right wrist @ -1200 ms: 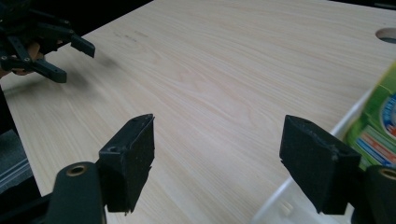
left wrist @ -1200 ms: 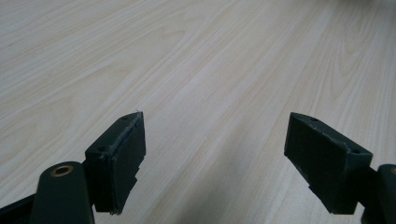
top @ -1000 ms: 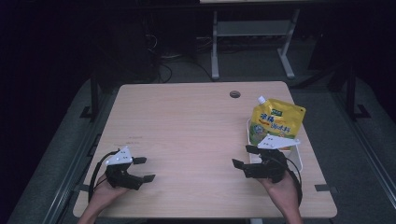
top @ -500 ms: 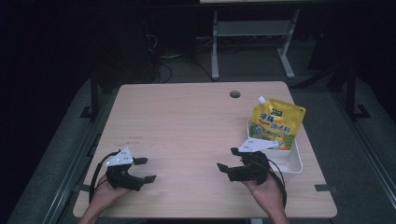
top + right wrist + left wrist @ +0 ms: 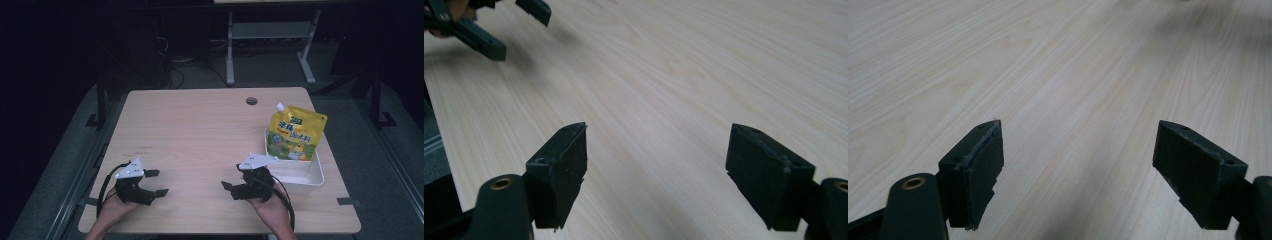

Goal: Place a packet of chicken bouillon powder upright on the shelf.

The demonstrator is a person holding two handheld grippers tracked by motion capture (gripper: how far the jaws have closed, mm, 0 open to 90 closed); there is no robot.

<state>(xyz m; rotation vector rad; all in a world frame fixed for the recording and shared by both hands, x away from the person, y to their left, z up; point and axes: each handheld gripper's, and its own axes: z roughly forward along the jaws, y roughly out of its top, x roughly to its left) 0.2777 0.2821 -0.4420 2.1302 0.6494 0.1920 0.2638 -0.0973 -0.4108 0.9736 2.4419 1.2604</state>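
Two grippers rest low over the table (image 5: pixel 200 125), jaws wide, holding nothing. The yellow pouch (image 5: pixel 294 136) leans in a white tray (image 5: pixel 310 175) just beside the right gripper (image 5: pixel 232 181); the left gripper (image 5: pixel 156 183) is well apart.

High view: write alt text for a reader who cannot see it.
A person's hands hold two open grippers, left gripper and right gripper, low over a wooden table. At the right, a yellow pouch stands in a white tray.

Dim lab space: bare wooden test table (image 5: pixel 200 130), floor cables (image 5: pixel 180 75), metal stand (image 5: pixel 270 45).
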